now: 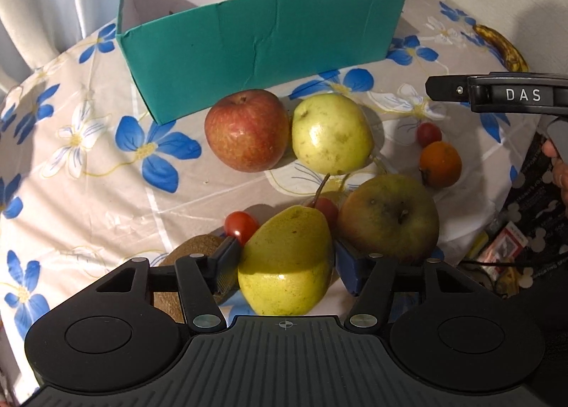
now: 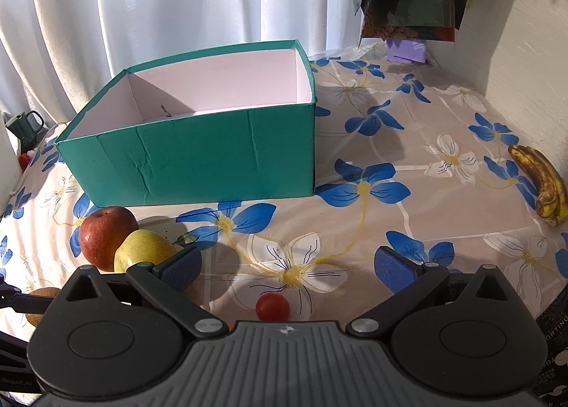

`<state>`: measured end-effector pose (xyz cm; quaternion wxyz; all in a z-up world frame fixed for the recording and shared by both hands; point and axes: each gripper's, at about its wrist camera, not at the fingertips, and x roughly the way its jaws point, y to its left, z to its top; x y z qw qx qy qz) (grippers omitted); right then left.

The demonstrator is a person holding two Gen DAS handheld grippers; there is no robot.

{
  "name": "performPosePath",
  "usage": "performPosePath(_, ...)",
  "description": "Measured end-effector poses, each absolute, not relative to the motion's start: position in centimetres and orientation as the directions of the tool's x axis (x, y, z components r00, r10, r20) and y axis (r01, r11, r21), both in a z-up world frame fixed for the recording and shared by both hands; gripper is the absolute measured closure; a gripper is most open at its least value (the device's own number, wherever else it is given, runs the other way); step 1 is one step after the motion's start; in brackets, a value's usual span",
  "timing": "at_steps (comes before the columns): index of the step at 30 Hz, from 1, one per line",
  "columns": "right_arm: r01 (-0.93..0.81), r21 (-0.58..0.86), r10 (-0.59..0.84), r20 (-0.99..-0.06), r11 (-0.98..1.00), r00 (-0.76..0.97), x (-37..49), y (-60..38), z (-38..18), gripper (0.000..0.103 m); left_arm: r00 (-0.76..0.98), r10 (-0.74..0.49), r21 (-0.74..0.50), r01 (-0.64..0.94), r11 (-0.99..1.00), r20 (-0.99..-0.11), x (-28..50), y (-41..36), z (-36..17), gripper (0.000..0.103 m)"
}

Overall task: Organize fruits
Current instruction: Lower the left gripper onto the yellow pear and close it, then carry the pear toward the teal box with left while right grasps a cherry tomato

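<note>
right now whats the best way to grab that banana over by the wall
Grip the banana across its narrow middle, coming from above with the open right gripper, one finger each side of the curve. It lies flat on the tablecloth, alone near the wall, so the sides are free; the ends taper.

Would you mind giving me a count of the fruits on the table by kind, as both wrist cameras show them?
Apples: 2, one red, one greenish-brown
Pears: 2, one beside the red apple, one between the left gripper's fingers
Cherry tomatoes: 3
Orange citrus: 1
Kiwi: 1
Banana: 1
Total: 10
</note>
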<state>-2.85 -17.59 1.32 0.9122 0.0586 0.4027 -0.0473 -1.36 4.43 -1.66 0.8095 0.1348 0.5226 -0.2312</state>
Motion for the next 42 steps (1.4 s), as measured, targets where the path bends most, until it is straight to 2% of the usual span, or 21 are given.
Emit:
performPosePath(4, 0.136, 0.072, -0.035, -0.756, 0.988, 0.654, -2.9, -18.1, 0.9, 0.0, 0.361, -0.186, 0.05, 0.555, 0.83, -0.914, -1.7, 3.5, -1.9, 0.04)
performPosePath(11, 0.15, 0.068, -0.042, -0.777, 0.986, 0.628, -3.6, -18.0, 0.7, 0.0, 0.316, -0.257, -0.038, 0.562, 0.826, -0.913, -1.4, 4.9, -1.7, 0.041)
performPosePath(13, 0.169, 0.062, -0.057, -0.782, 0.984, 0.621, -3.8, -17.8, 0.7, 0.005, 0.315, -0.28, -0.06, 0.562, 0.825, -0.907, -1.3, 5.3, -1.5, 0.041)
performPosePath(15, 0.185, 0.054, -0.071, -0.791, 0.981, 0.608, -3.9, -17.4, 0.7, 0.015, 0.33, -0.295, -0.067, 0.559, 0.826, -0.897, -1.3, 5.7, -1.0, 0.041)
performPosePath(17, 0.182, 0.059, -0.064, -0.795, 0.981, 0.604, -3.9, -17.1, 0.7, 0.018, 0.35, -0.32, -0.082, 0.553, 0.829, -0.88, -1.2, 6.1, -0.1, 0.041)
performPosePath(19, 0.164, 0.057, -0.053, -0.801, 0.985, 0.597, -3.9, -16.6, 0.7, 0.027, 0.363, -0.342, -0.107, 0.535, 0.838, -0.867, -0.9, 6.5, 0.6, 0.041)
performPosePath(21, 0.144, 0.056, -0.037, -0.818, 0.988, 0.574, -3.6, -16.2, 0.3, 0.043, 0.377, -0.348, -0.116, 0.519, 0.847, -0.858, -0.7, 6.7, 1.1, 0.041)
performPosePath(24, 0.128, 0.087, 0.006, -0.846, 0.988, 0.533, -3.0, -16.0, -0.6, 0.054, 0.389, -0.346, -0.121, 0.499, 0.858, -0.854, -0.4, 6.7, 1.5, 0.041)
performPosePath(27, 0.131, 0.135, 0.049, -0.857, 0.982, 0.513, -2.5, -16.2, -1.3, 0.061, 0.391, -0.35, -0.131, 0.488, 0.863, -0.851, -0.2, 6.8, 1.7, 0.041)
performPosePath(34, 0.152, 0.108, 0.021, -0.875, 0.983, 0.484, -0.9, -16.9, -2.1, 0.071, 0.383, -0.35, -0.139, 0.481, 0.865, -0.855, 0.2, 6.5, 1.5, 0.041)
performPosePath(36, 0.158, 0.103, 0.016, -0.881, 0.982, 0.474, -0.7, -16.9, -2.3, 0.078, 0.381, -0.349, -0.136, 0.485, 0.864, -0.856, 0.3, 6.3, 1.4, 0.041)
performPosePath(42, 0.162, 0.1, 0.01, -0.877, 0.982, 0.481, -0.6, -17.0, -2.3, 0.079, 0.383, -0.346, -0.14, 0.473, 0.87, -0.856, 0.9, 6.3, 1.9, 0.041)
